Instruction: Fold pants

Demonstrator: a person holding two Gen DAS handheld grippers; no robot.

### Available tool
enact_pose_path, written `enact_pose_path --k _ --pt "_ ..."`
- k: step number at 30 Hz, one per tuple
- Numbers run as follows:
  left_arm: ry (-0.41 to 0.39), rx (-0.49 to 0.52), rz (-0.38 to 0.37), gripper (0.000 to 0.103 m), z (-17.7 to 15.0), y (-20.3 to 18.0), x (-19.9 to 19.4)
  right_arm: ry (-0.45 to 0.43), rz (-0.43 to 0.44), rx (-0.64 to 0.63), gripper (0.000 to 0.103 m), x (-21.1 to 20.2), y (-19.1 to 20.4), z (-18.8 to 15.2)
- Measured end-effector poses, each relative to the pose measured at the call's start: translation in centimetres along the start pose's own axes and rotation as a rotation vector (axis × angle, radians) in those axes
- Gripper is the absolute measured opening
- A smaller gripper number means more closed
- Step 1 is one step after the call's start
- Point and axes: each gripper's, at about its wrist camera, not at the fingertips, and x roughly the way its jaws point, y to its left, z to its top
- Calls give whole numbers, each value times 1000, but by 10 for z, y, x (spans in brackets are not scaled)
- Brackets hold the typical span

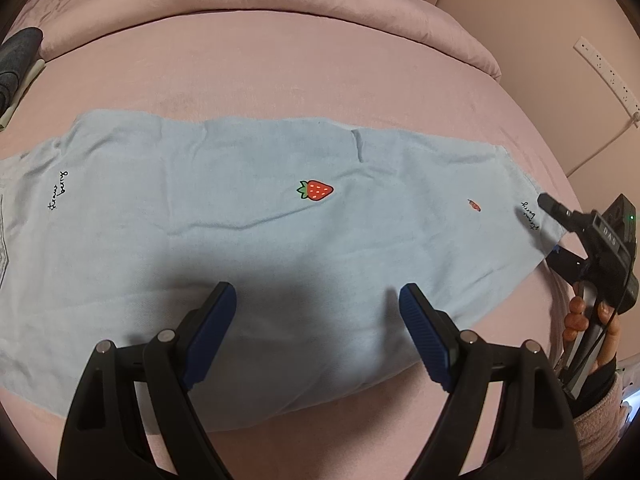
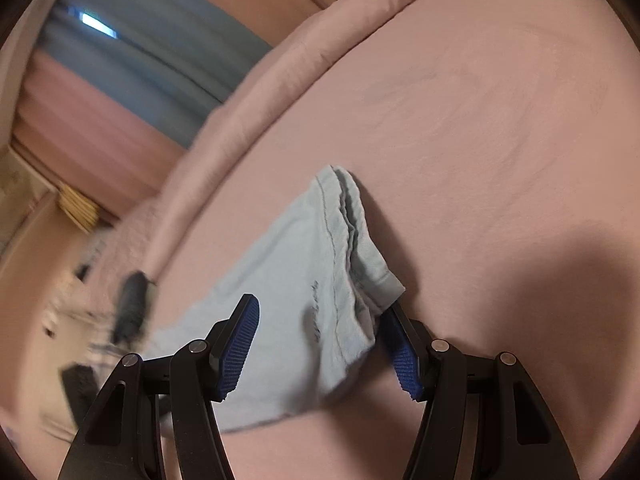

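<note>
Light blue pants (image 1: pixel 248 224) with strawberry prints lie flat across the pink bed, legs stacked, running left to right. My left gripper (image 1: pixel 318 300) is open and hovers over the near edge of the pants, mid-length. My right gripper (image 1: pixel 550 228) is at the right end of the pants, by the hem. In the right wrist view my right gripper (image 2: pixel 320 344) is open, with the hem end of the pants (image 2: pixel 320 280) lying between its blue pads; one pad (image 2: pixel 402 354) sits under the hem corner.
The pink bedsheet (image 1: pixel 280 80) extends beyond the pants, with a rolled pink duvet (image 1: pixel 240 4) along the far edge. Dark folded clothes (image 1: pixel 16 60) lie at the far left. A white power strip (image 1: pixel 604 68) hangs on the wall at right.
</note>
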Motion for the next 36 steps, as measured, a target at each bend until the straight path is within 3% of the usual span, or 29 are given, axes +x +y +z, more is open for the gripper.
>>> enact_pose_path --k 2,3,4,7,11,20,23,27,30,36 --pt "4 -10 -9 84 2 1 0 -3 33 18 63 3 0 2" --pt "6 -18 -20 84 3 2 0 -6 33 19 52 4 1 3" --pt "8 -33 -43 84 5 2 0 -2 30 17 35 6 2 2" --pt "20 -84 -121 84 9 5 2 7 -32 24 19 13 5 0" --pt "40 -159 -230 84 13 11 7 -19 -73 -4 17 10 17 -5" --pt "13 -351 -379 84 5 54 2 -15 -76 -289 16 11 103 -26" --pt "-13 -408 -439 85 -3 69 -7 21 -47 -368 16 23 132 -37" --pt "-76 -475 -518 97 -10 85 -23 103 -23 -485 16 52 168 -62" --pt "-108 -511 -572 101 -14 94 -30 154 -18 -559 16 73 189 -83" --pt "-26 -554 -580 99 -7 106 -14 209 -21 -718 16 94 225 -124"
